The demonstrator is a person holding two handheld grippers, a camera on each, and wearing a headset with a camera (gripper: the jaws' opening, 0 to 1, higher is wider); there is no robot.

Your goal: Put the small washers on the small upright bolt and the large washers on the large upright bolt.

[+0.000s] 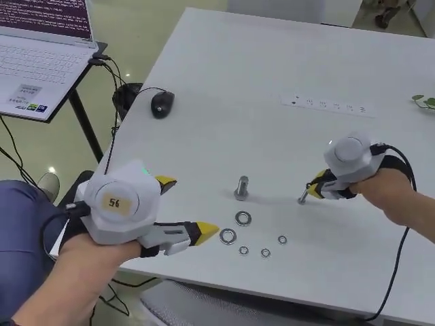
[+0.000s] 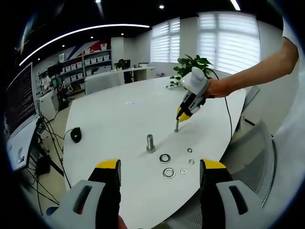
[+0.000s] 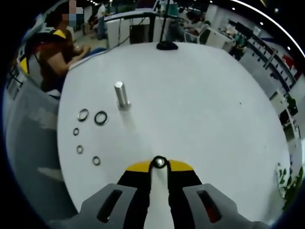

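Left tool (image 1: pixel 187 207): yellow-tipped jaws wide apart, hovering over the near-left edge of the white worktop (image 1: pixel 272 68), tips aimed at the loose washers. Right tool (image 1: pixel 314 190): jaws drawn almost together, pinching what looks like a small silver ring washer (image 3: pixel 159 162) at the very tips. Those tips sit right at the top of the small upright bolt (image 1: pixel 302 197); can't tell if the ring is over the shank. The thicker silver large upright bolt (image 1: pixel 241 188) stands left of the small one, apart from both tools. 2 large silver flat washers (image 1: pixel 242 218) lie flat on the worktop just in front of the large bolt, the nearer one close to the left tool's lower tip. 3 small silver flat washers (image 1: pixel 265 252) lie in a loose arc to the right of those, none touching each other. Far side of the worktop: black computer mouse (image 1: pixel 162 103) at the left edge, white power strip (image 1: pixel 328 105) to the right. Open laptop (image 1: pixel 41 61) sits on a separate stand at far left.
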